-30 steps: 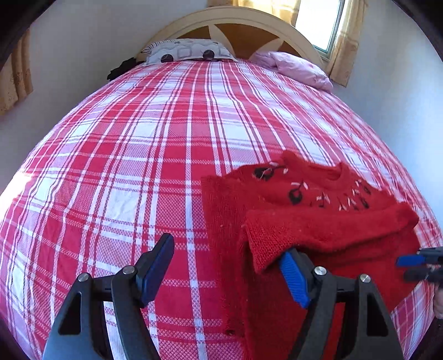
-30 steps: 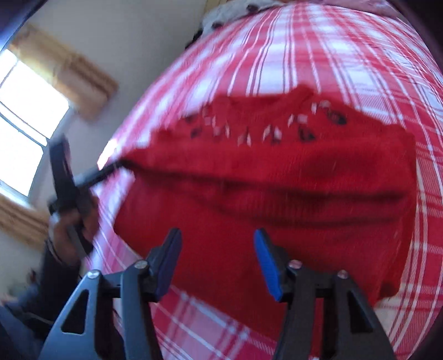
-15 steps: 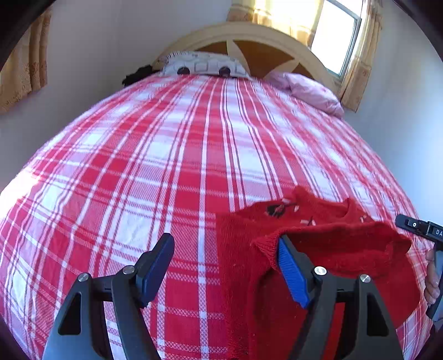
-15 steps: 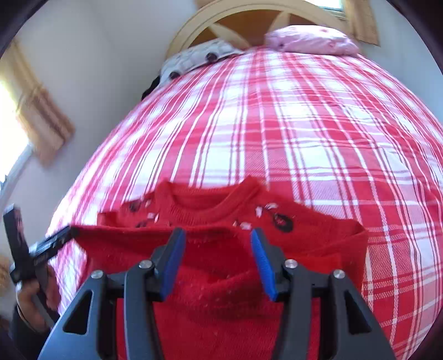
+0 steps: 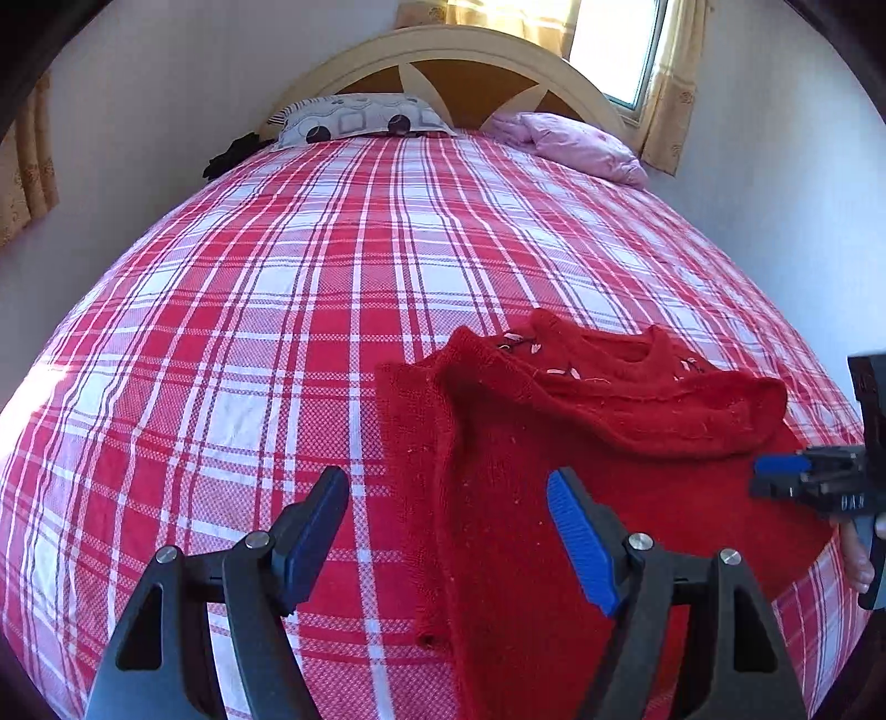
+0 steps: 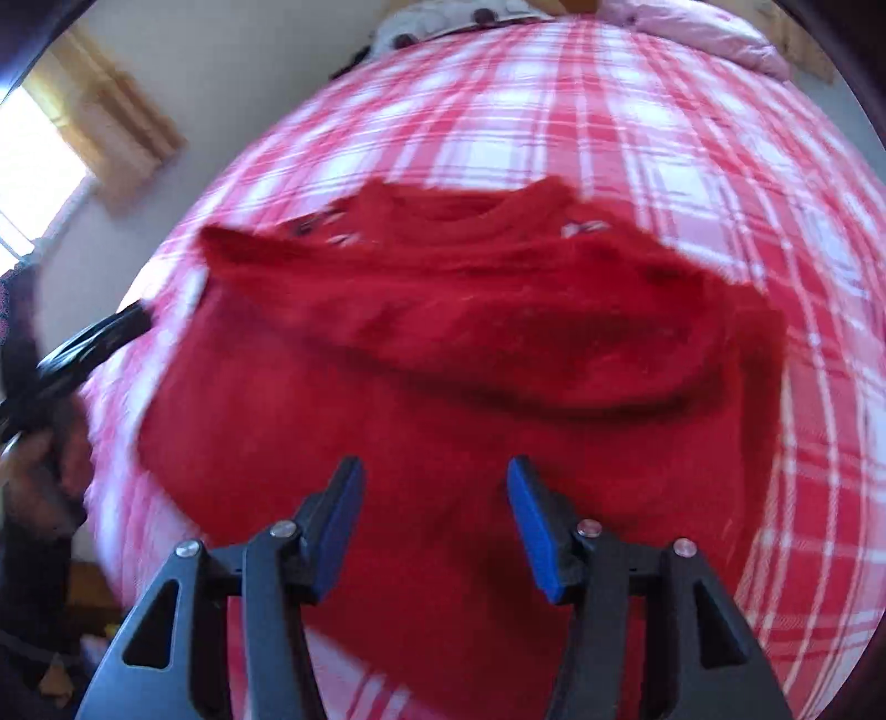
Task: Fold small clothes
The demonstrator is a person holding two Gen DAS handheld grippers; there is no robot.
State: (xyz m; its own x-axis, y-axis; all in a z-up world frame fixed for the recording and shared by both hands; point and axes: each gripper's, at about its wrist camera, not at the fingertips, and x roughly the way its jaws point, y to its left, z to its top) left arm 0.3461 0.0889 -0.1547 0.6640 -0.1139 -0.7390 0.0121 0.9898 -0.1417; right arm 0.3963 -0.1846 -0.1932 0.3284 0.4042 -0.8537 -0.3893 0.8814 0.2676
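1. Left wrist view: the left gripper (image 5: 448, 531) is released, its two blue-padded black fingers spread wide with nothing pressed between them. The small red knitted sweater (image 5: 554, 443) lies flat on the red-and-white plaid bedspread (image 5: 277, 332), ahead of the gripper and to its right. The sweater's left edge runs up through the gap between the fingers. The right finger's blue pad (image 5: 581, 540) stands over the red knit; the left finger is over bare plaid.
2. In the same view, both sleeves are folded across the sweater's chest, just below the round neckline and the small embroidered motifs. The right gripper (image 5: 797, 476) enters from the right edge, at the sweater's right side below the folded sleeve.
3. At the head of the bed sit a grey patterned pillow (image 5: 360, 116) and a pink pillow (image 5: 570, 144) before an arched cream wooden headboard (image 5: 443, 50).
4. Right wrist view, blurred by motion: the right gripper (image 6: 432, 526) has just been opening a little. Its blue pads stand apart over the sweater's (image 6: 470, 360) lower body and grip no cloth. The garment fills the middle of the view, neckline farthest from the gripper.
5. The left gripper (image 6: 94, 343) shows at the left edge, beside the sweater's side, held by a hand (image 6: 44, 459).
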